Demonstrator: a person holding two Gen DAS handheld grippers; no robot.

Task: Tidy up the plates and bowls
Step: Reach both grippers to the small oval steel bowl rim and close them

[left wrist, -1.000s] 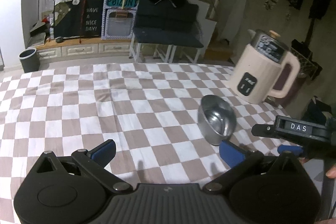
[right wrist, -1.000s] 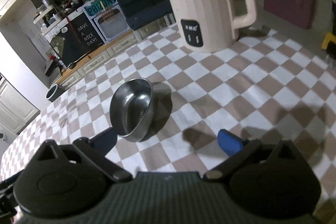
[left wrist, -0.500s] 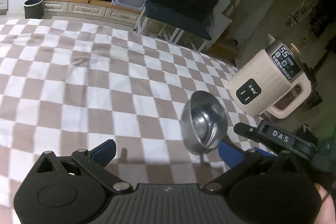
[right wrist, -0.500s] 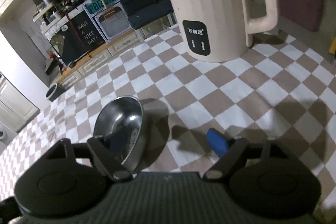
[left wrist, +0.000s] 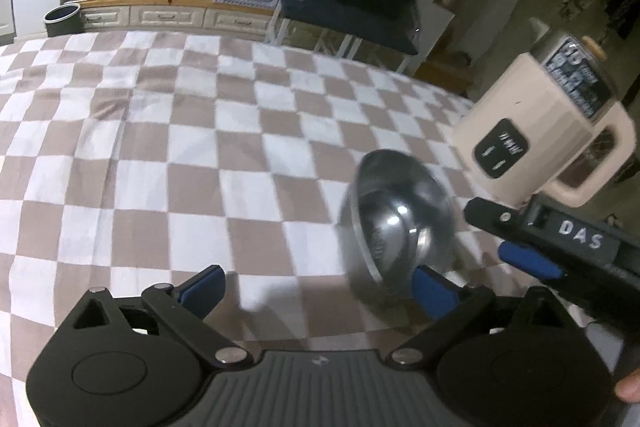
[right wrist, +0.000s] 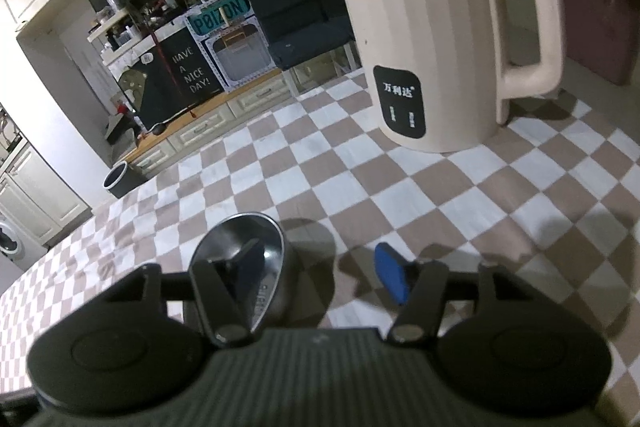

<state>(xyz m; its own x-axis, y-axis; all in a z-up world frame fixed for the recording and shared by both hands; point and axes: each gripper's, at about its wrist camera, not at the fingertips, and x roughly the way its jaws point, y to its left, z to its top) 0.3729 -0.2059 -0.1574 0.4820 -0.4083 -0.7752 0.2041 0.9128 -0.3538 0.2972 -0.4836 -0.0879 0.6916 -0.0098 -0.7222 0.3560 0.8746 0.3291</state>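
Observation:
A steel bowl (left wrist: 400, 223) sits tilted on the checked tablecloth (left wrist: 160, 147), its mouth turned toward me. My left gripper (left wrist: 318, 289) is open just short of it, the right blue fingertip (left wrist: 432, 291) close beneath the bowl's near rim and nothing between the pads. My right gripper (left wrist: 492, 231), labelled DAS, comes in from the right. In the right wrist view its left finger (right wrist: 248, 263) is inside the bowl (right wrist: 224, 251) and the right pad (right wrist: 390, 277) stands clear outside. The right gripper (right wrist: 320, 271) is closing around the bowl's wall, not pressing on it.
A tall cream electric kettle (right wrist: 432, 67) stands on the cloth just beyond the bowl, to its right. Past the table's far edge are low drawers, a sign board and a grey bin (left wrist: 62, 19). Part of a person's finger (left wrist: 628, 391) shows at the lower right.
My left gripper has come down and closer to the bowl and rolled a little. My right gripper's jaws have narrowed, and its left finger has slid inside the bowl.

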